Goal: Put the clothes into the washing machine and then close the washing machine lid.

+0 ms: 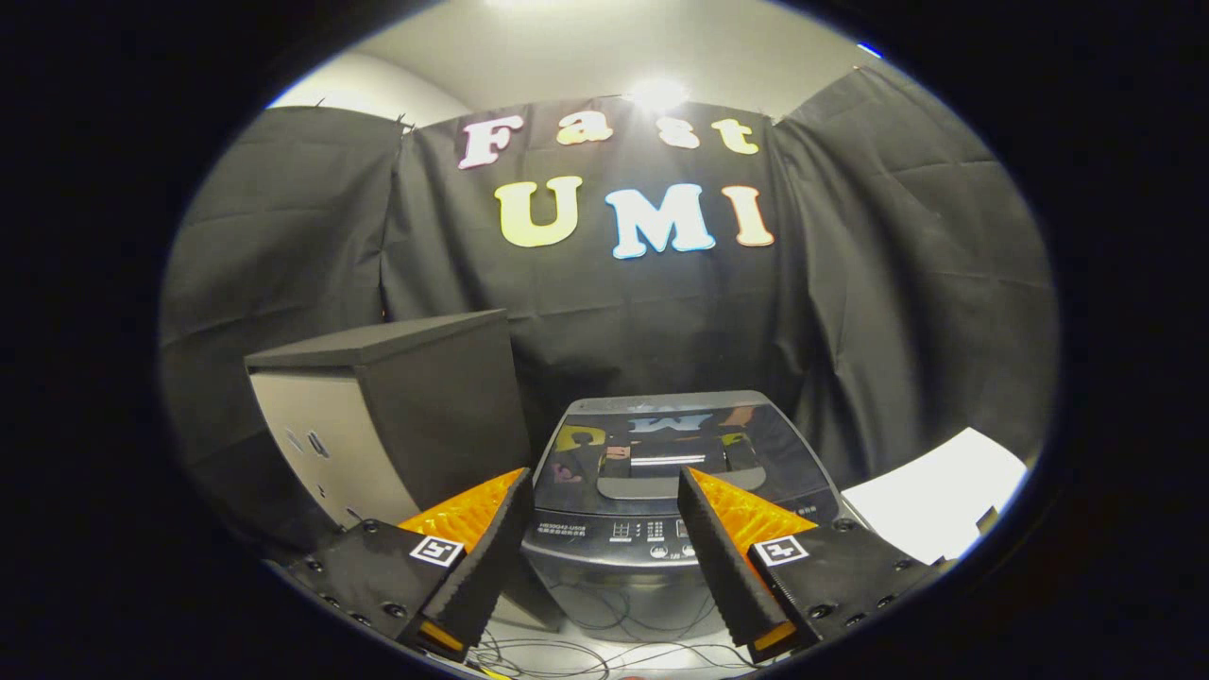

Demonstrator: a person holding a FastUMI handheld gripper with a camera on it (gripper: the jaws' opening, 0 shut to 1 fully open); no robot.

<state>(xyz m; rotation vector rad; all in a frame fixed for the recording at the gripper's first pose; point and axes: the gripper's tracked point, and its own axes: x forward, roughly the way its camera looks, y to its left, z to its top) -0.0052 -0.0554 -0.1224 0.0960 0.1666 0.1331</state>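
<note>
A small grey top-loading washing machine point(652, 510) stands just ahead of my fingers, seen between them. Its glossy dark lid point(661, 439) lies flat and shut, with a handle recess near the front and a control panel below it. My gripper point(604, 557) hangs in front of the machine, above its front face, open with a wide gap and nothing between the fingers. No clothes are visible from here.
A boxy cabinet point(387, 416) with a dark top and pale side stands to the left of the machine. A white sheet point(930, 496) lies on the right. Loose cables point(567, 652) trail on the surface under the fingers. Black cloth walls close the booth behind.
</note>
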